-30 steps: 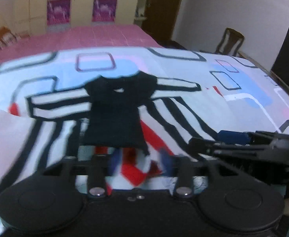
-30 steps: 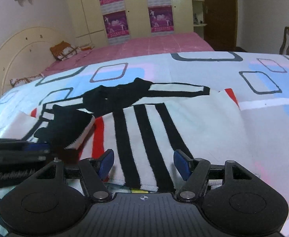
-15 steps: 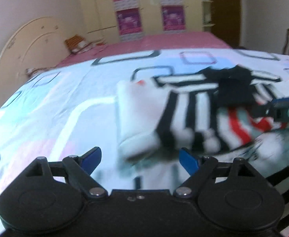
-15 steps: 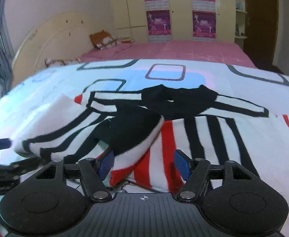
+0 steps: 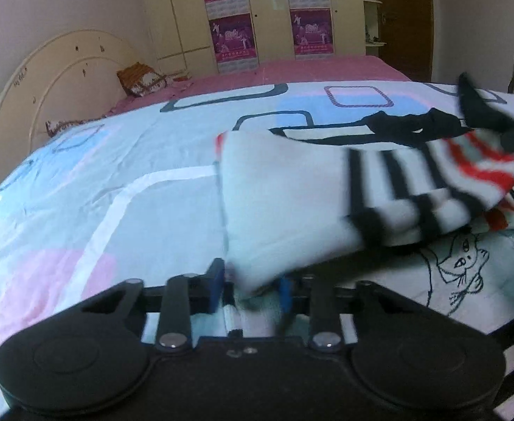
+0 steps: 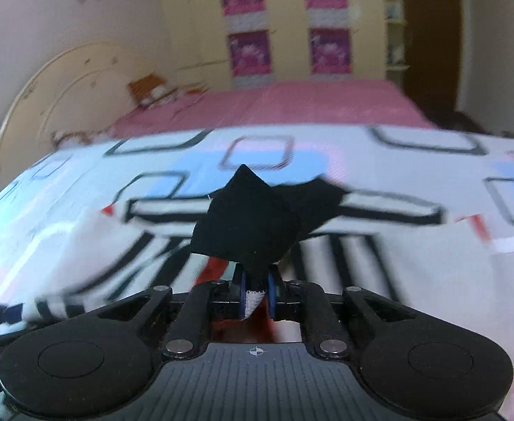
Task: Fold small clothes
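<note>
**Both grippers clamp the striped top**

Bedroom light falls on a bed (image 5: 123, 189) spread with a pale sheet of coloured rectangles, a pink cover and cupboards behind it. We see the small striped top (image 5: 292, 189) lying right of centre in the left view, its white lower edge drawn down to our left gripper (image 5: 248, 289). Its jaws have just been closing and now pinch that edge. In the right view, our right gripper (image 6: 257, 293) has likewise just closed, and it grips a bunched black part of the top (image 6: 246, 224) that stands up in a peak at mid-frame. We judge the two holds are taken apart so the cloth can be lifted and laid over itself.
</note>
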`<action>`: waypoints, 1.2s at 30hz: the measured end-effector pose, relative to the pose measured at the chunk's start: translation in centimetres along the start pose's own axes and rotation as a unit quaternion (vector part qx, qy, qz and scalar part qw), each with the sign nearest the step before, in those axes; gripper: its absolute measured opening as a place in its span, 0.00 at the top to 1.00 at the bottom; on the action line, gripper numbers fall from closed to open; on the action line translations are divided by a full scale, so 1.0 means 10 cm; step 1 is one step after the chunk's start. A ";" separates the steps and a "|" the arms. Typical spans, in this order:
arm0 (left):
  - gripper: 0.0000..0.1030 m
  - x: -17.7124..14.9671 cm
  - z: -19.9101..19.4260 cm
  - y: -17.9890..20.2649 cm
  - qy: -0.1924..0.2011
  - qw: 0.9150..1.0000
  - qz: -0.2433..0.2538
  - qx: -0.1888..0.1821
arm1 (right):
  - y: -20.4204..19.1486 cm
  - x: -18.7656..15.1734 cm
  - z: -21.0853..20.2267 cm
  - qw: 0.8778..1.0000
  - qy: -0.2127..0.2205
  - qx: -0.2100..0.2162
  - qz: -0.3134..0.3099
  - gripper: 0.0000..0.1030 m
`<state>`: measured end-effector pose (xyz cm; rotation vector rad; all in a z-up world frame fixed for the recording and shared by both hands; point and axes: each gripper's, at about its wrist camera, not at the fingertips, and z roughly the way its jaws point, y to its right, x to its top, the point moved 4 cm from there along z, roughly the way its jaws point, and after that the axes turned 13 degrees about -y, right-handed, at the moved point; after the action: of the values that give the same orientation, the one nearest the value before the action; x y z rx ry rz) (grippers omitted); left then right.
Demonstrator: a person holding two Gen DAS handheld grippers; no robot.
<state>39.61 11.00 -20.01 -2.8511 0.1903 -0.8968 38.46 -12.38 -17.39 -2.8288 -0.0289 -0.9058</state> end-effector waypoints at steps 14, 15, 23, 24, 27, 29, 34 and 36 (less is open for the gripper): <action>0.70 -0.02 -0.09 -0.09 -0.029 0.999 0.008 -0.038 | 0.75 -0.28 -0.04 0.994 -0.053 -0.002 0.099 0.88; 0.68 -0.02 -0.12 -0.12 -0.033 0.998 0.000 -0.050 | 0.77 -0.28 -0.06 0.994 -0.051 -0.002 0.101 0.88; 0.40 0.04 -0.46 -0.19 -0.008 0.997 -0.017 -0.070 | 0.82 -0.23 -0.10 0.994 -0.032 0.001 0.107 0.40; 0.39 0.08 -0.47 -0.20 -0.004 0.997 -0.020 -0.071 | 0.83 -0.23 -0.08 0.993 -0.034 -0.001 0.110 0.40; 0.39 0.23 -0.40 -0.20 -0.004 0.997 -0.030 -0.077 | 0.89 -0.23 -0.01 0.991 -0.041 0.000 0.129 0.50; 0.40 0.33 -0.26 -0.21 -0.014 0.996 -0.039 -0.077 | 0.90 -0.22 0.04 0.990 -0.052 0.012 0.134 0.84; 0.42 0.55 0.10 -0.23 -0.040 0.994 -0.064 -0.084 | 0.83 -0.23 -0.04 0.993 -0.042 0.012 0.108 0.95; 0.42 0.60 0.21 -0.23 -0.047 0.993 -0.067 -0.086 | 0.82 -0.26 -0.10 0.995 -0.040 0.002 0.090 0.95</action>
<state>45.89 12.49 -17.99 -3.0893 0.0696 -0.8042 36.37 -20.53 -19.37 -2.8068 0.2120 -0.7532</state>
